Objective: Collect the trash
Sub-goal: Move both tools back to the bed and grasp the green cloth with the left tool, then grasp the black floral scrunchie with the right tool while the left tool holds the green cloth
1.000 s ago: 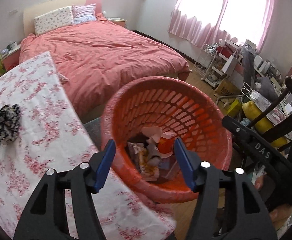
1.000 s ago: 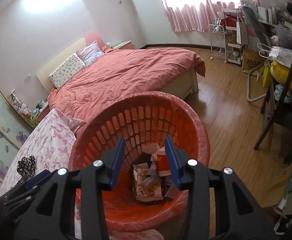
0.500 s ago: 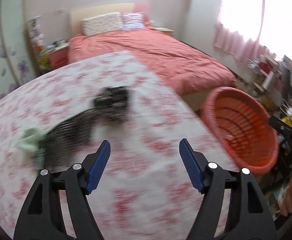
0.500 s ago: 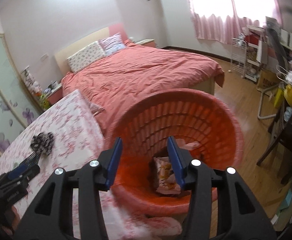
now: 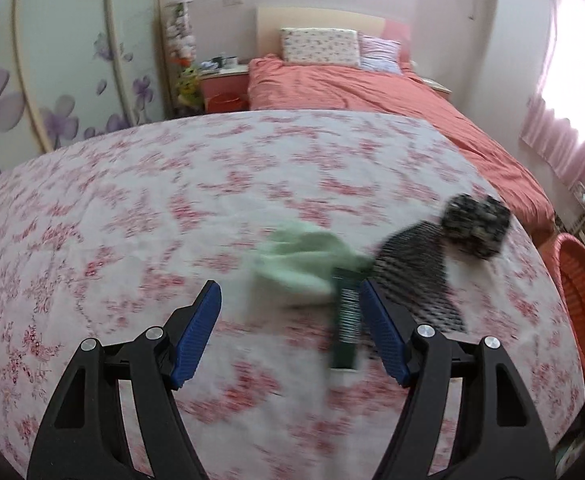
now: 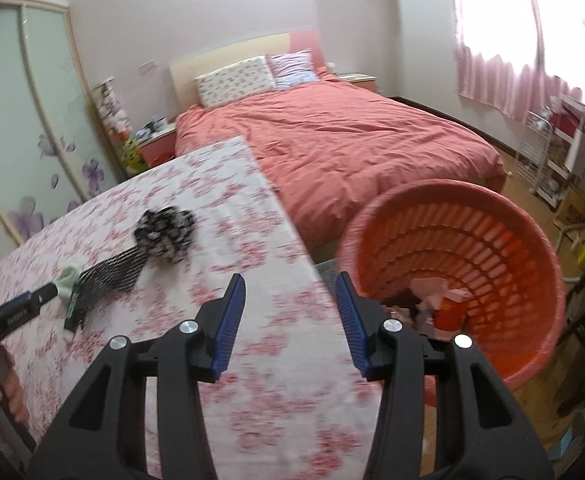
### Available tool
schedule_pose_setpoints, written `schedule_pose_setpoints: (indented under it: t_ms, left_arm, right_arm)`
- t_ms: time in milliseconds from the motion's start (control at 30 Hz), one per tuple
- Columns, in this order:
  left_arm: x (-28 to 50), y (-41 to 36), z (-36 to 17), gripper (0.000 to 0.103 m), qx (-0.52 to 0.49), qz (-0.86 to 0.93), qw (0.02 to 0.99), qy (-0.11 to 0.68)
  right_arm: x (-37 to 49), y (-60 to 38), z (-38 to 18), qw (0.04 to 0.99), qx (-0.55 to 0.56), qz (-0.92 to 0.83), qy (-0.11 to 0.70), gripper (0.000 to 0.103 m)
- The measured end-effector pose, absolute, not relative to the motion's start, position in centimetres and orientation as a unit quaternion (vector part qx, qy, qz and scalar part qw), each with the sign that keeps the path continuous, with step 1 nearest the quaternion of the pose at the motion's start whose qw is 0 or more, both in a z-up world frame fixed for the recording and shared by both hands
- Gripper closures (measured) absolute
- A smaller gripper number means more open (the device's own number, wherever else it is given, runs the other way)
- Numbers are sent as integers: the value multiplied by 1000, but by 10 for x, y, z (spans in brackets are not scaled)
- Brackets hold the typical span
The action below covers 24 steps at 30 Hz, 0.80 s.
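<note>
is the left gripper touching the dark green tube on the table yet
Cannot tell. In the blurred left wrist view the dark green tube lies just inside one blue pad of the open left gripper; no clear gap or contact shows.

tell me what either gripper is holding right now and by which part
Nothing is held: the left gripper and the right gripper both have empty, open fingers.

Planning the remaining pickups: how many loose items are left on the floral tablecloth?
3, clustered together: a pale green cloth, a dark green tube beside it, and black mesh netting ending in a ruffled clump. More may lie hidden underneath.
</note>
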<state>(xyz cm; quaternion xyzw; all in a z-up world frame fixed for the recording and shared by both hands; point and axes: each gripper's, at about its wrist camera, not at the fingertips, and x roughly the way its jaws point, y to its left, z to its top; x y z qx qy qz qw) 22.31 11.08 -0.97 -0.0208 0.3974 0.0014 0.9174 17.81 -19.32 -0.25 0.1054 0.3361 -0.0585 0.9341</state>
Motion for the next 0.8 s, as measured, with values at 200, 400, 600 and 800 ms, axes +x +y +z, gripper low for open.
schedule_pose_setpoints:
  t_ms: [200,400,600,800]
  left_arm:
    - [239,136,-18,37,-71,-10,909,411]
    - [257,137,-34,51,-108,-37,893,436]
    - [264,132,-42,88,-107,-54,889,442]
    - [260,141,-34,97,-98,-44,900,422]
  right_arm:
    - [191,-157,-7,934,81,-33,347,56]
    - [200,-139,-11,932,65,-23,355,56]
    - [209,-130,-17,930,56,-19,364,56]
    - [218,-121,-20,929,49,-13,368,56]
